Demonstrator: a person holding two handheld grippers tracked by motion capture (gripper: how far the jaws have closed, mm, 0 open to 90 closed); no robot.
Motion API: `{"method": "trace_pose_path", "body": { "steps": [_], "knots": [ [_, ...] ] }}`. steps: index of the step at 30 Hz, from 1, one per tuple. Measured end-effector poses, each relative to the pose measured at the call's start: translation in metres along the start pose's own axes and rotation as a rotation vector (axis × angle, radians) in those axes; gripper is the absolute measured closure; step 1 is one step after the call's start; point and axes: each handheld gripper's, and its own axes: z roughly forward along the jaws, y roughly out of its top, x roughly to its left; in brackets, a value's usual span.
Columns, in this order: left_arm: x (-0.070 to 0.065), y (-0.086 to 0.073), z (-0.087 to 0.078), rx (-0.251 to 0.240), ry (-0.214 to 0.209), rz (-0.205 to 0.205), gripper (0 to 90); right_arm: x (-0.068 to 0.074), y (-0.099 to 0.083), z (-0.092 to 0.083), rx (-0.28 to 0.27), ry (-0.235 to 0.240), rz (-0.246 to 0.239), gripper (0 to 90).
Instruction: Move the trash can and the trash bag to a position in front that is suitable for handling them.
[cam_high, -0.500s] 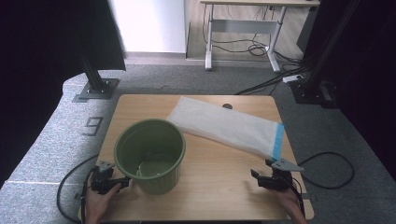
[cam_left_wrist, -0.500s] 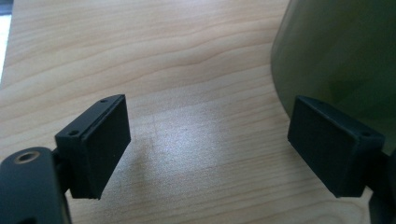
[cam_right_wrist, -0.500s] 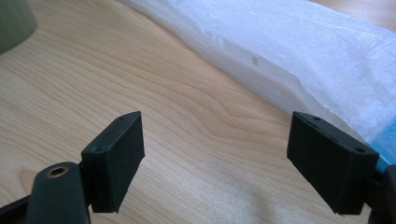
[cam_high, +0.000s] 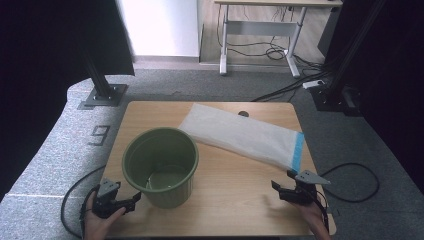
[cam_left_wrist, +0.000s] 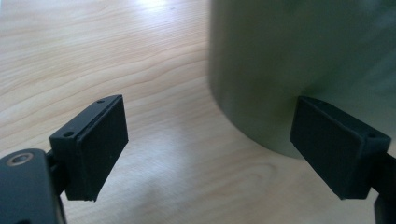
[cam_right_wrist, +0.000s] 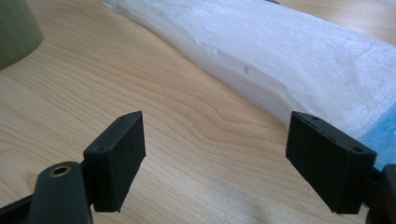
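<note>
Wooden table (cam_high: 225, 200), green bucket (cam_high: 161, 166), white bag (cam_high: 242, 135), both claws open

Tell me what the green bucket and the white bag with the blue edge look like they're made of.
Green bucket: likely molded plastic, matte olive, with smooth even walls and a thin rolled rim. White bag: looks like thin plastic film, translucent and faintly crinkled, with a blue strip along one end; whether that strip is tape or print is unclear.

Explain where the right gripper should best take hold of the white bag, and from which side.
Probably the blue-edged end of the bag, coming from the person's side: that end lies nearest the right gripper, flat on the table, so a low approach sliding one of the open jaws under the edge seems best.
</note>
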Motion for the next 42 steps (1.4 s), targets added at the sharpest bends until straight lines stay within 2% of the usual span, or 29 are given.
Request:
{"method": "trace_pose_path", "body": {
  "steps": [2, 3, 5, 6, 7, 8, 11, 12, 13, 14, 20, 22, 25, 34, 42],
  "knots": [
    [-0.003, -0.001, -0.002, -0.005, -0.016, 0.011, 11.4, -0.001, 0.000, 0.000, 0.000, 0.003, -0.004, 19.2],
    [-0.010, -0.003, -0.004, -0.020, -0.051, 0.024, 11.4, -0.002, 0.001, 0.002, -0.001, 0.009, -0.012, 19.2],
    [-0.018, -0.002, -0.004, -0.029, -0.074, 0.049, 12.5, -0.003, 0.001, 0.002, -0.002, 0.015, -0.009, 19.2],
    [-0.022, -0.001, -0.004, -0.028, -0.080, 0.069, 12.6, -0.003, 0.002, 0.002, -0.004, 0.016, -0.005, 19.3],
    [-0.022, -0.001, -0.004, -0.028, -0.080, 0.069, 12.5, -0.003, 0.002, 0.002, -0.004, 0.016, -0.005, 19.3],
    [-0.029, 0.002, -0.003, -0.025, -0.088, 0.112, 12.5, -0.003, 0.002, 0.002, -0.006, 0.015, -0.001, 19.4],
    [-0.037, 0.007, -0.003, -0.046, -0.138, 0.144, 12.5, -0.002, 0.001, 0.002, -0.006, 0.018, -0.001, 20.1],
    [-0.037, 0.007, -0.003, -0.046, -0.138, 0.144, 12.8, -0.002, 0.001, 0.002, -0.006, 0.018, -0.001, 20.1],
    [-0.040, 0.009, -0.003, -0.049, -0.151, 0.159, 12.7, -0.001, 0.001, 0.003, 0.000, 0.018, -0.006, 20.2],
    [-0.044, 0.013, -0.001, -0.041, -0.146, 0.182, 11.4, 0.000, 0.001, 0.004, 0.002, 0.016, -0.009, 20.2],
    [-0.047, 0.023, 0.006, -0.061, -0.175, 0.192, 13.3, 0.002, -0.001, 0.005, 0.009, 0.021, -0.010, 20.2],
    [-0.049, 0.028, 0.009, -0.059, -0.171, 0.206, 13.4, 0.002, -0.002, 0.005, 0.000, 0.040, -0.015, 20.2],
    [-0.051, 0.039, 0.016, -0.069, -0.191, 0.217, 13.6, 0.002, -0.002, 0.006, -0.008, 0.051, -0.010, 20.2],
    [-0.064, 0.060, 0.040, -0.061, -0.211, 0.272, 14.4, -0.001, -0.004, 0.003, -0.007, 0.035, -0.007, 20.4],
    [-0.074, 0.076, 0.059, -0.055, -0.213, 0.287, 14.2, 0.001, -0.005, 0.006, 0.009, 0.033, -0.011, 20.4]
  ]
}}
